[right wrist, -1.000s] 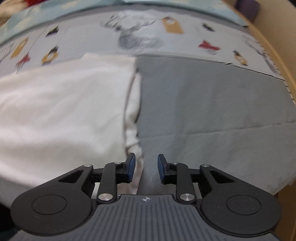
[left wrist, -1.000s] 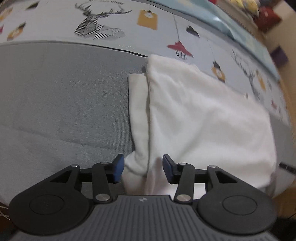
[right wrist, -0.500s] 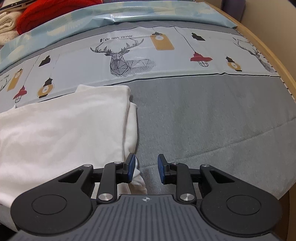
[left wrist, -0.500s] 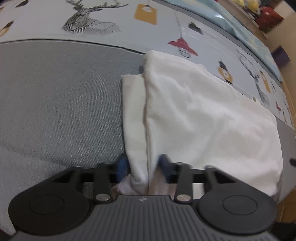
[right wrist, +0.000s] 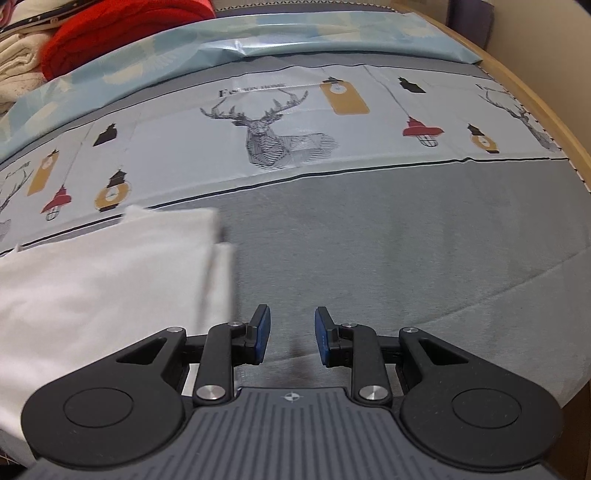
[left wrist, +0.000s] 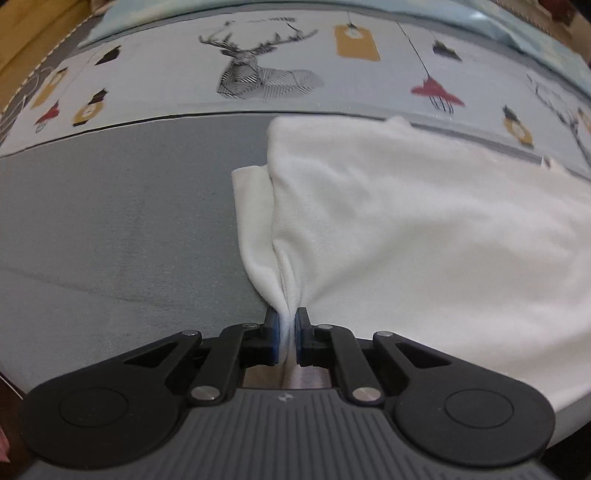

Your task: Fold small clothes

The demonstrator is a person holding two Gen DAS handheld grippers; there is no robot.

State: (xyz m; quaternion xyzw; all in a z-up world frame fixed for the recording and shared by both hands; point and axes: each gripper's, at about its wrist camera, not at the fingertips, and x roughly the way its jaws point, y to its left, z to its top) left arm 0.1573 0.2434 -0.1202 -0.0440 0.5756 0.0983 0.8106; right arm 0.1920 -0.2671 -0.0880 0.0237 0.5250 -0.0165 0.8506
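Observation:
A white folded garment (left wrist: 406, 229) lies on the grey bed cover (left wrist: 110, 229), with a narrower layer sticking out along its left edge. My left gripper (left wrist: 287, 317) is at the garment's near left corner. Its jaws are closing, and the blue pads pinch a bunched ridge of white cloth between them. In the right wrist view the same garment (right wrist: 103, 273) lies at the left. My right gripper (right wrist: 291, 325) stands open over bare grey cover just right of the garment's edge, with nothing between its fingers.
Beyond the grey band runs a printed sheet with a deer (right wrist: 273, 144), lamps and tags. A light blue pillow (right wrist: 295, 37) lies behind it, with a red knit (right wrist: 122, 26) and cream cloth at the far left. A wooden bed rim (right wrist: 546, 122) curves along the right.
My left jaws have closed on the garment's near corner and the cloth now bunches between the pads. My right gripper has drifted right, off the garment's edge, its jaws unchanged.

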